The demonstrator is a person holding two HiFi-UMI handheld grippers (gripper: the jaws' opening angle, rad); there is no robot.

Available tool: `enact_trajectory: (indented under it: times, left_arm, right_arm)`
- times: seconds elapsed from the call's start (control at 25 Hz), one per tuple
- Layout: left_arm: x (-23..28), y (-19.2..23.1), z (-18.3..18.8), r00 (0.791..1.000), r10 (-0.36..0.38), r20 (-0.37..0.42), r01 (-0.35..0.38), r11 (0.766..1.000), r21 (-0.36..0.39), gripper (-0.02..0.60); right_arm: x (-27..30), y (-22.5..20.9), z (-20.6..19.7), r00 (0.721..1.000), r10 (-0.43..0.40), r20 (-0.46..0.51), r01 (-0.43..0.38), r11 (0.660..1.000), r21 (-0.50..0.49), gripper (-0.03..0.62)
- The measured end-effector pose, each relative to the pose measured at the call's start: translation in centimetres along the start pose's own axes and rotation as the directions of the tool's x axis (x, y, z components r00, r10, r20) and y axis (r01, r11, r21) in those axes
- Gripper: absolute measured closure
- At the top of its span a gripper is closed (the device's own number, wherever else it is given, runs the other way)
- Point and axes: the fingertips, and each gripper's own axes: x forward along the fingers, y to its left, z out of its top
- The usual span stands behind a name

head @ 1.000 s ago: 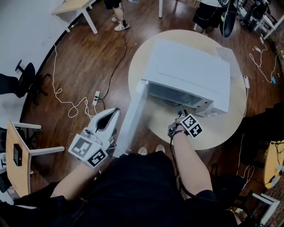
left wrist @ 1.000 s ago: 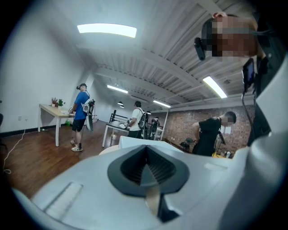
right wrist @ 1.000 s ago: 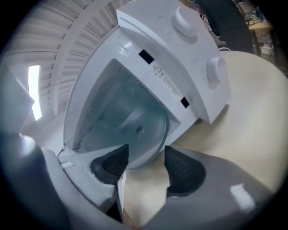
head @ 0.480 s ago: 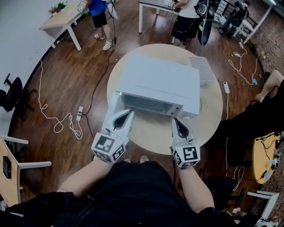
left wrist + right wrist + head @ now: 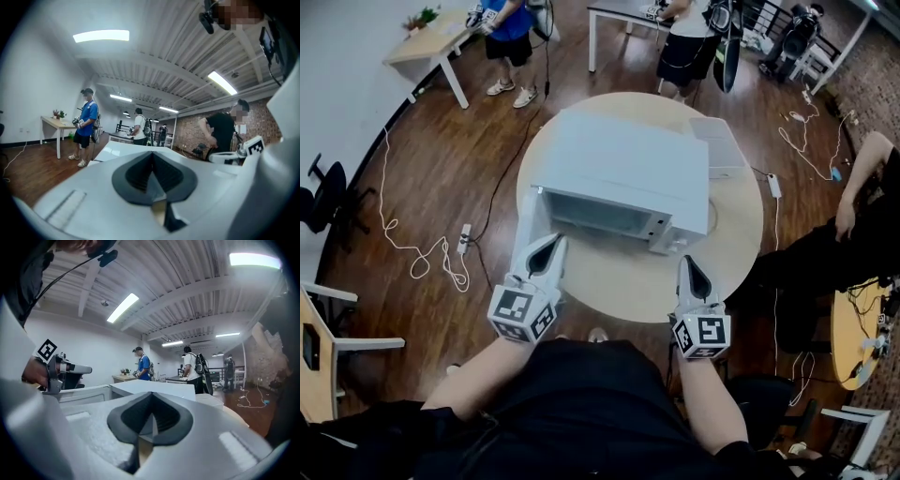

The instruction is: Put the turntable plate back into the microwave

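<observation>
White microwave (image 5: 628,169) sits on round table (image 5: 731,234), door (image 5: 528,223) swung open to its left, cavity facing the person. The turntable plate cannot be made out in the shaded cavity, and neither claw carries it. Left gripper (image 5: 553,242) (image 5: 152,178) is held level by the open door with its jaws pressed together on nothing; right gripper (image 5: 687,262) (image 5: 152,420) is over the table's near edge, just in front of the microwave's right front corner, jaws likewise closed and empty.
</observation>
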Motion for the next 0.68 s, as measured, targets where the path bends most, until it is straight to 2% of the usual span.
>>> enact_trajectory:
  times: [0.2, 0.68]
  left_arm:
    - [-0.6, 0.4, -0.1, 0.999, 0.026, -0.025, -0.026, 1.0, 0.005, 0.579]
    - [-2.2, 1.4, -1.4, 0.995, 0.078, -0.063, -0.078, 0.997, -0.002, 0.58]
  right_arm:
    - [0.0, -1.2, 0.2, 1.0, -0.025, 0.012, 0.024, 0.999, 0.036, 0.594]
    - [0.6, 0.5, -0.2, 0.999, 0.03, 0.02, -0.03, 0.999, 0.025, 0.594]
